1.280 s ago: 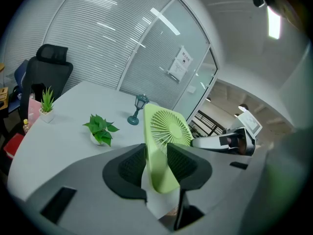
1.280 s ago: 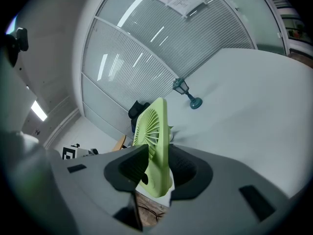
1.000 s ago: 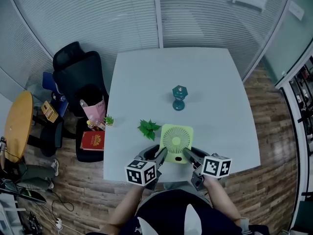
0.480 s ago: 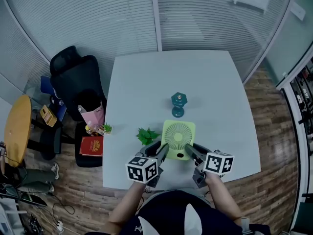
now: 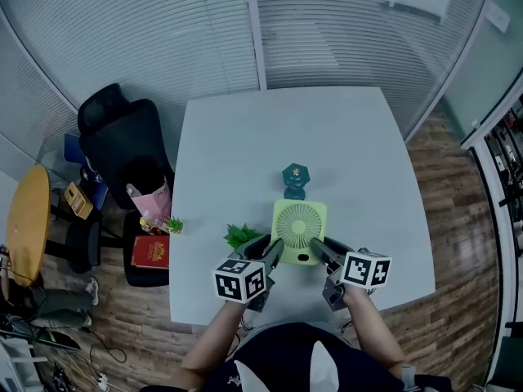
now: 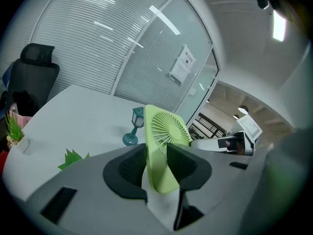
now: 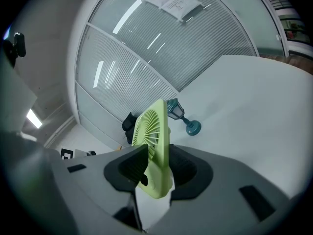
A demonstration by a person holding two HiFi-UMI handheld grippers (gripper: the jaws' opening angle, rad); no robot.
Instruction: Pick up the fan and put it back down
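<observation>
We see a light green, flat, square plastic fan (image 5: 299, 232) with a round grille held between the two grippers, over the near part of a white rectangular table (image 5: 237, 137). The left gripper (image 5: 272, 254) has the fan by its left edge and the right gripper (image 5: 315, 254) by its right edge, both low down towards its bottom. In the left gripper view the dark ribbed pads (image 6: 130, 167) sit one on each side of the fan's thin body and press on its front and back — clamped on it, not merely standing around it. The right gripper view shows the same: its pads are closed on the fan's edge, with the grille face turned towards the left-hand pad. From the head view the fan stands roughly upright with its grille tilted up towards us. Its top edge covers the foot of a small teal lantern-shaped ornament (image 5: 295, 175) that stands on the table just beyond it. Whether the fan's bottom edge touches the table top we cannot tell. A sprig of spiky green artificial leaves (image 5: 237, 235) lies on the table just beside the left gripper. Off the table's left side stand a black office chair (image 5: 114, 133) and a pink bag (image 5: 153, 200) — a red book (image 5: 152, 251) lies near them.
</observation>
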